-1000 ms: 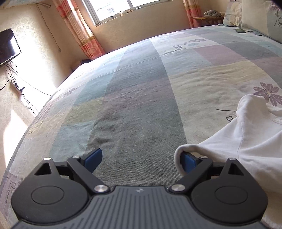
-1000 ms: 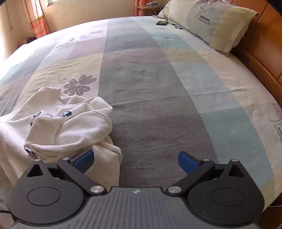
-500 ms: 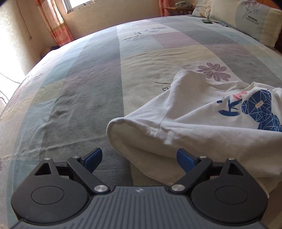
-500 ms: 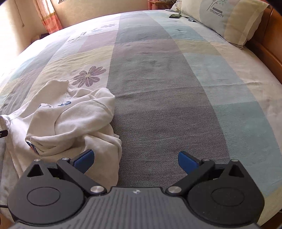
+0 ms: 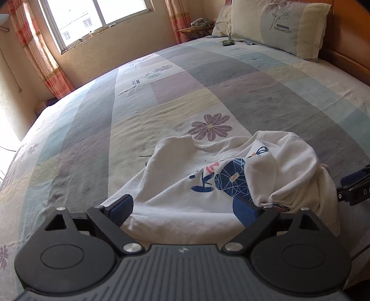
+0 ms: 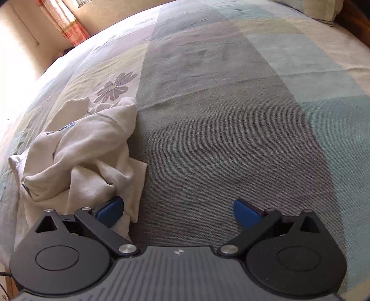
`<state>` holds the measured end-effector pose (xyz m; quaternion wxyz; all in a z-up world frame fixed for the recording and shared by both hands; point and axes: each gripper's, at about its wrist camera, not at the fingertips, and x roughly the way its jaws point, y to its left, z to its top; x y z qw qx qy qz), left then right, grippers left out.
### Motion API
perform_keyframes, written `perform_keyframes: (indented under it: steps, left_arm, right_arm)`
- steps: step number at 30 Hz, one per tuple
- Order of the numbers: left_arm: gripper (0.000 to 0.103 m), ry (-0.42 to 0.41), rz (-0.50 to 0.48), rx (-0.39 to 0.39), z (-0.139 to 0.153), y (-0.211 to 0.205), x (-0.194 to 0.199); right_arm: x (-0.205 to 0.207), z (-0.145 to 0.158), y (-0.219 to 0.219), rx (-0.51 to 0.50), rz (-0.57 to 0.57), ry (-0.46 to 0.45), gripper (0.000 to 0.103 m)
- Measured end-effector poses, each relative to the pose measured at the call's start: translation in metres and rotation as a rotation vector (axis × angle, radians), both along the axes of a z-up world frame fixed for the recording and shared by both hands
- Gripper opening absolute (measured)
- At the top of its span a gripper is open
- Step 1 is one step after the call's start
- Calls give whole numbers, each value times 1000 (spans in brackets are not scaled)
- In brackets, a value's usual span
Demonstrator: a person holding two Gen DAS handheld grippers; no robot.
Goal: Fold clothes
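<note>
A white sweatshirt (image 5: 185, 183) with a blue geometric print lies crumpled on the bed, one part bunched over its right side. My left gripper (image 5: 182, 208) is open and hovers over the sweatshirt's near hem, fabric showing between its blue pads. In the right wrist view the same sweatshirt (image 6: 90, 150) lies heaped at the left. My right gripper (image 6: 178, 211) is open, its left pad (image 6: 109, 209) against the garment's edge, its right pad over bare bedspread. The right gripper's tip (image 5: 356, 185) shows at the right edge of the left wrist view.
The bed has a striped, patchwork bedspread (image 5: 231, 92) with flower prints. A pillow (image 5: 277, 25) and a small dark object (image 5: 227, 42) lie at the far head end by the wooden headboard (image 5: 346, 46). A window (image 5: 97, 18) and curtains stand behind.
My left gripper has swung right and now sits over the sweatshirt's hem, the print in full view. My right gripper has moved closer to the garment's right edge and lower to the bed.
</note>
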<state>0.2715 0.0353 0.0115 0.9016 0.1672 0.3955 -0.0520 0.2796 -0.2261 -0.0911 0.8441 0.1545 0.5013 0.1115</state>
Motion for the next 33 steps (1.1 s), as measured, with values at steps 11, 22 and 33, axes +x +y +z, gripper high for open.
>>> perform_keyframes:
  steps: [11,22,33]
  left_arm:
    - [93,-13,-131,31,-1,-89,12]
    - [93,-23,-33,8,2,-89,6]
    - [93,3,43,-22,-6,-57,-3]
  right_arm:
    - [-29,1,3,134,181,-12,103]
    - [14,9,-28,157,91,-95,103]
    - [38,0,26,-194,173,-204,103]
